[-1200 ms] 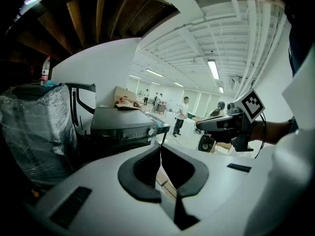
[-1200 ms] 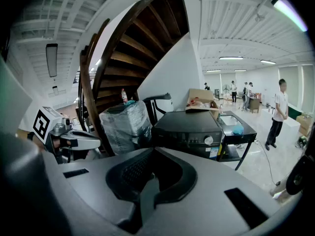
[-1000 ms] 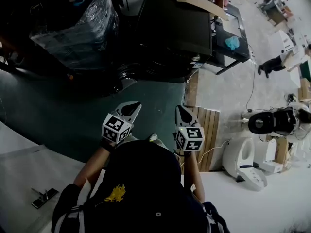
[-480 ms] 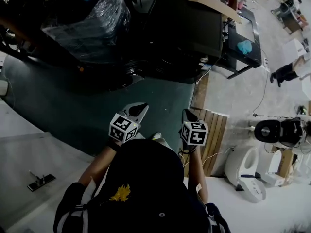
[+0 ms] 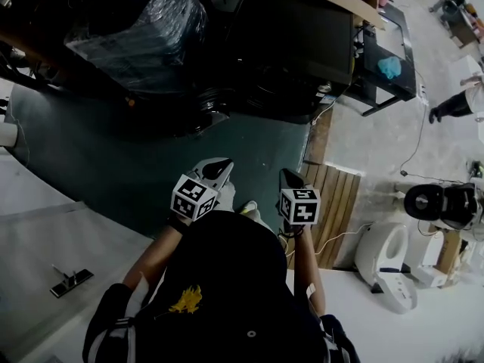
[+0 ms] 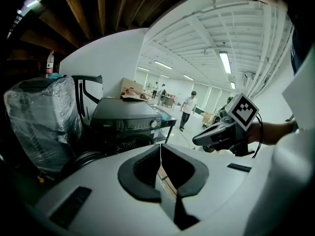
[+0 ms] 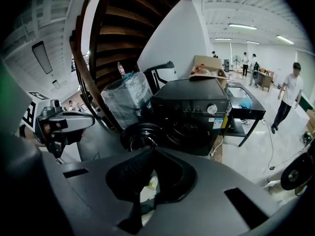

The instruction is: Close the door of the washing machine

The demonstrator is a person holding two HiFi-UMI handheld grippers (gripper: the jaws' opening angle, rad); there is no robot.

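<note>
A: Entry one, washing machine [image 5: 302,48]: where is it?
B: A dark front-loader at the far edge of the green floor mat [image 5: 113,157]. It stands straight ahead of both tools and well apart from them. Its round door [image 7: 141,133] hangs swung open on the left tool's side.
A: Entry two, left tool [image 5: 217,168].
B: Jaws pressed together, nothing between them. It points toward the machine, tilted downward.
A: Entry three, right tool [image 5: 289,178].
B: Jaws closed tip to tip, empty. A pale shoe [image 7: 149,183] shows through the gap behind the tips.
A: Arms?
B: Both forearms reach forward from the body, side by side. The tools are near each other but apart, marker cubes uppermost.
A: Neighbouring items?
B: A plastic-wrapped bundle [image 5: 136,29] just beside the machine on the door's side. A slatted wooden board [image 5: 333,203] on the floor near the right tool.
</note>
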